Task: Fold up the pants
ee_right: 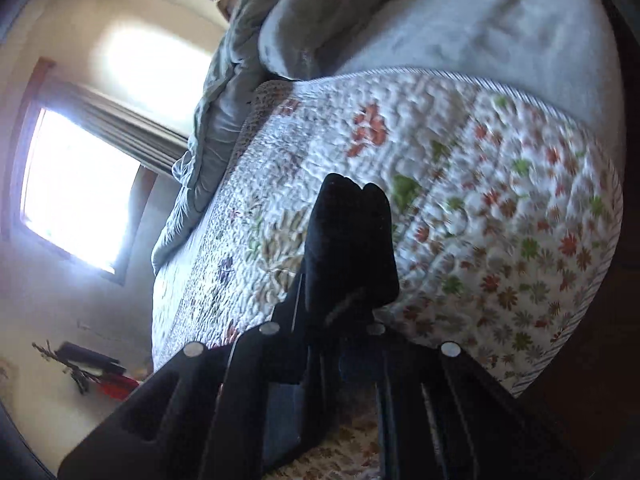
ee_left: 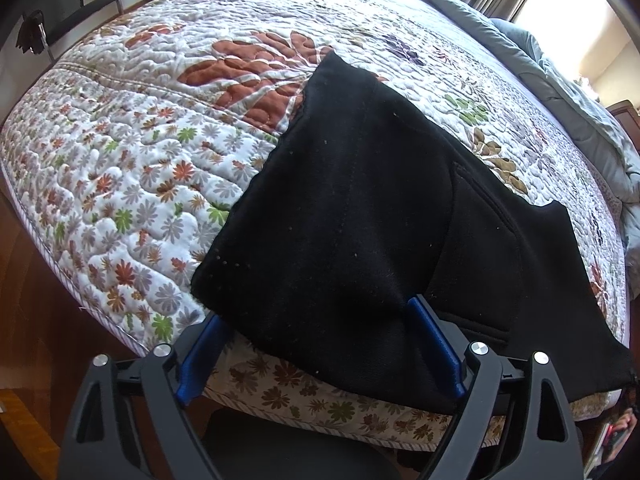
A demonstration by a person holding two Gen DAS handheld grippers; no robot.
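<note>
One quilt (ee_left: 132, 184) covers bed, window (ee_right: 80, 184) bright; left tool (ee_left: 320, 344) released over pants (ee_left: 352, 208); right tool (ee_right: 340, 308) clenched on pants.

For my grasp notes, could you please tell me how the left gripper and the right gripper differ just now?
The left gripper has its blue fingers spread wide, the black pants draped between them unpinched; the right gripper is shut on a bunched fold of them. The left view looks steady, the right tilted and blurred. Both are over the floral quilt.

No readable text, label, brand, number or sign showed in either view; the quilt (ee_left: 152, 184) on the bed carried only printed flowers and leaves, and the black pants (ee_left: 360, 220) lying on it bore no lettering
</note>
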